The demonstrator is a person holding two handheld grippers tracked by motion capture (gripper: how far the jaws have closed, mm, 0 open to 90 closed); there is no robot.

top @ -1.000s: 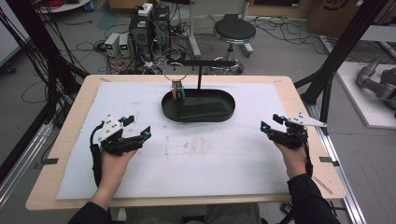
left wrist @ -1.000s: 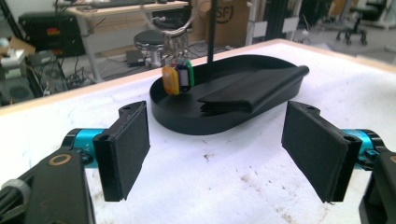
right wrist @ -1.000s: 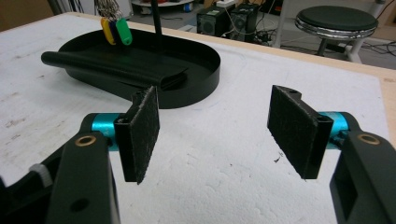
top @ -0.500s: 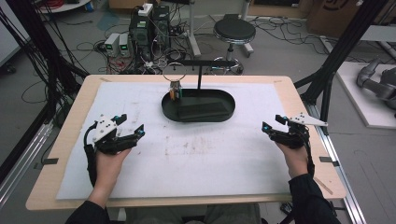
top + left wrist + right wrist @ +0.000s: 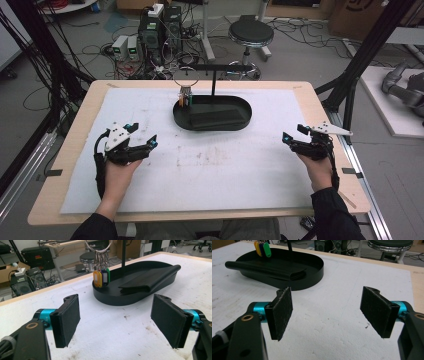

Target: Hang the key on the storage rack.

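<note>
A black oval tray (image 5: 212,128) sits at the back middle of the white mat. In it lies a folded black sheet (image 5: 217,117). A thin black post (image 5: 214,82) rises from the tray with a crossbar, and a key ring (image 5: 186,80) with coloured tags (image 5: 101,278) hangs from the bar's left end. My left gripper (image 5: 142,133) rests at the left of the mat, open and empty, with the tray (image 5: 117,298) ahead of it. My right gripper (image 5: 294,133) is at the right edge, also open and empty, and sees the tray (image 5: 312,277) and sheet (image 5: 267,271) to its upper left.
The white mat (image 5: 220,165) covers most of the wooden table (image 5: 75,135). Black frame poles stand at the table's left and right sides. Behind the table are a stool (image 5: 250,35), computers and cables on the floor.
Both hands have drifted slightly outward, the left one a little to the left and the right one a little to the right. Both grippers stay open.
</note>
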